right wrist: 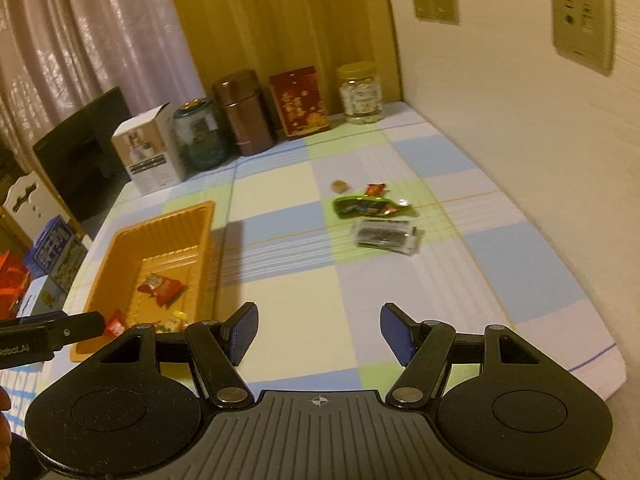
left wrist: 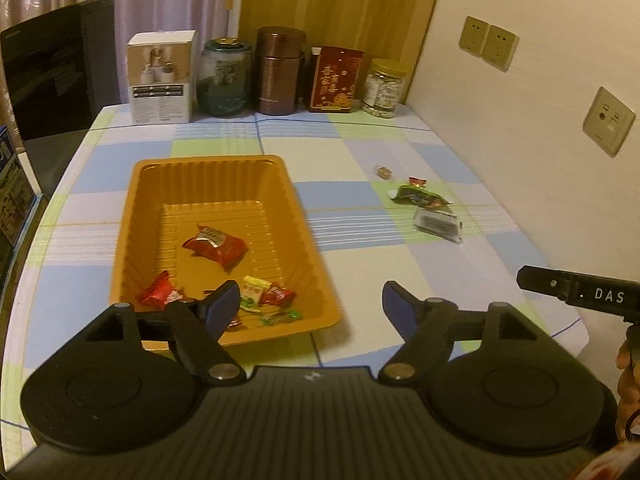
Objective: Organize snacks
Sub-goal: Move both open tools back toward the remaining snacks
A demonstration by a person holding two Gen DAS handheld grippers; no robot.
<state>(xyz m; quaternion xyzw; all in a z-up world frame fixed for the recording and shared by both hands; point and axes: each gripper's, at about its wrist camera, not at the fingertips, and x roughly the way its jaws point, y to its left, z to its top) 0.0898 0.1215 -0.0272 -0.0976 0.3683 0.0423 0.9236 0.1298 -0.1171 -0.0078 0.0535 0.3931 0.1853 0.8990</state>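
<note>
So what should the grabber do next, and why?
Probably move the right gripper forward to the clear packet, the nearest loose snack. Both grippers are open and empty, the left gripper sits by the orange tray, and four snacks, including the green packet, lie outside it.

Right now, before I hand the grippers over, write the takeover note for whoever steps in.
Left gripper: open, empty, at the near edge of the orange tray.
Right gripper: open, empty, above the tablecloth, pointed toward the loose snacks.
Done: several wrapped snacks lie in the tray, including a large red packet and smaller candies at its near end.
Left: four items on the cloth to the right of the tray: green packet, dark clear-wrapped packet, small red candy, small brown candy.
</note>
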